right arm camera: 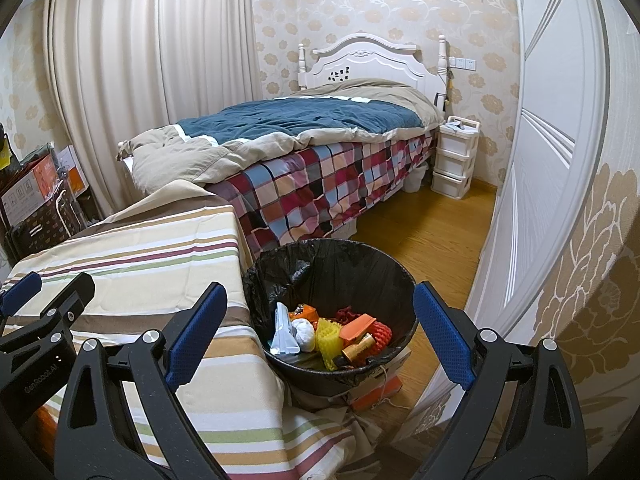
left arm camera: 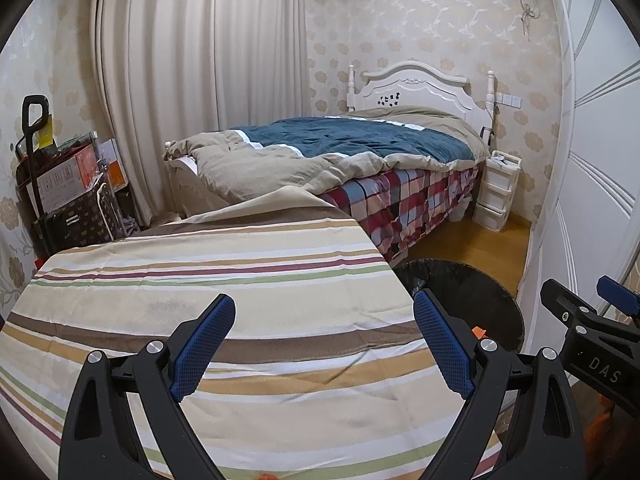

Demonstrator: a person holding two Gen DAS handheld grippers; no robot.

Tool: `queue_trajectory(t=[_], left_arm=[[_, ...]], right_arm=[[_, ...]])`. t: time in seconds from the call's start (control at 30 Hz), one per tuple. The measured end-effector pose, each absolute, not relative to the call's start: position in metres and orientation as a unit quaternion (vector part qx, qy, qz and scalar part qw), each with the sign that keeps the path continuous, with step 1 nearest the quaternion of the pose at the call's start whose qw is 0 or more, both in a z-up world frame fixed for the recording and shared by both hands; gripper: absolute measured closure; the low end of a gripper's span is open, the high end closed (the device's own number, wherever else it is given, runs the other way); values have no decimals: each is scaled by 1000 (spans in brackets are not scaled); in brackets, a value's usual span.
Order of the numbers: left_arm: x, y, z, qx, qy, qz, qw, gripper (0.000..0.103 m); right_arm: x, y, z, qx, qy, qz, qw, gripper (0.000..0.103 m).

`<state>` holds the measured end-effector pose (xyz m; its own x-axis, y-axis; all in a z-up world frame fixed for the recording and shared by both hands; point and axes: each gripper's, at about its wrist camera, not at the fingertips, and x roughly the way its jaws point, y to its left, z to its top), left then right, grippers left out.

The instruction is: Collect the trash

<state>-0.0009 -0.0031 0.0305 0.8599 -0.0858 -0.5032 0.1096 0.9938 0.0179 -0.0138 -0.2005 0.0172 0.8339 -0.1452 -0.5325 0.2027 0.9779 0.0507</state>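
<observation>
Beyond my tools I see a bed [right arm camera: 320,168] with a blue-and-tan quilt [right arm camera: 296,120] and white headboard [right arm camera: 368,56]. A white drawer unit [right arm camera: 456,156] stands beside it, curtains [right arm camera: 152,60] hang left, and boxes [left arm camera: 64,180] sit far left.

Home bedroom, made bed [right arm camera: 304,136], white headboard [right arm camera: 368,60], drawn curtains [right arm camera: 152,60], floral wallpaper [right arm camera: 360,0]
</observation>
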Motion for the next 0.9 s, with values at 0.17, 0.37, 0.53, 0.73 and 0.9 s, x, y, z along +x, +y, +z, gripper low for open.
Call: queue_trajectory(t=[0.17,0.37,0.53,0.73,0.9], left_arm=[[1,-3,30,19,267,-57,962,13],[5,1,28,6,276,-62,959,13],[4,0,26,16,272,-61,960,13],[4,4,25,15,271,-48,961,13],[7,14,22,16,275,-36,961,13]], right_arm=[[-14,-200,17,53,274,-91,956,11],[-14,-198,17,51,275,-90,956,11],[-14,-196,18,51,275,-89,956,11],[-13,-189,18,48,275,-85,956,11],[-9,-178,17,42,279,-77,956,11]])
